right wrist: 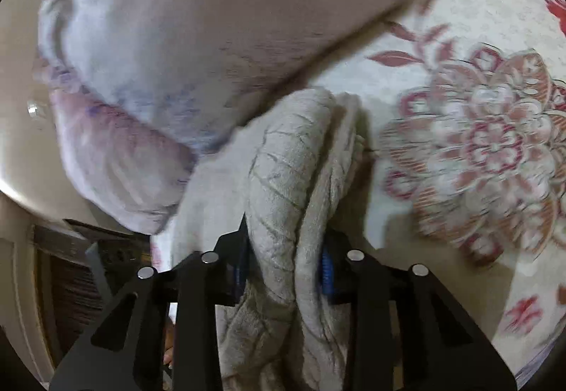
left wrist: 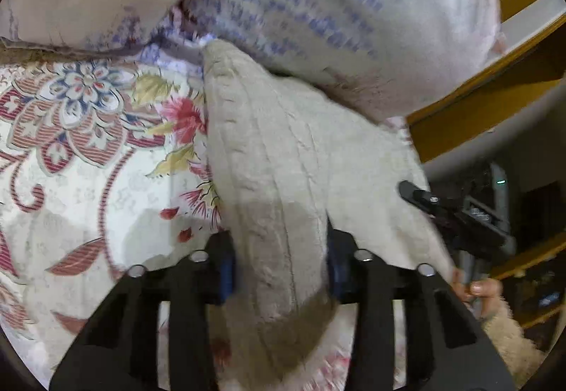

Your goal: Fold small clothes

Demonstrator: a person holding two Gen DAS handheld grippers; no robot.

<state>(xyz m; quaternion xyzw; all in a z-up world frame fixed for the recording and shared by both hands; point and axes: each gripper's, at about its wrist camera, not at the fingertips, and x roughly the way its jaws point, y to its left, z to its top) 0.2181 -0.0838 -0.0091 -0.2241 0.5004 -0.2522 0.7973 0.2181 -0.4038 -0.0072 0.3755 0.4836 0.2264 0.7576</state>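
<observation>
The left gripper (left wrist: 281,270) and right gripper (right wrist: 286,263) were each clamped on a bunched fold of the cream knit (left wrist: 269,150), which hung above the floral sheet (left wrist: 81,143), close against a pillow (left wrist: 318,1).

Your left tool (left wrist: 281,267) has its two fingers pressed in on a bunched fold of cloth. Your right tool (right wrist: 286,270) is clamped the same way. From the left wrist, your right hand (left wrist: 477,292) shows at the right, fingers curled round its handle.
</observation>
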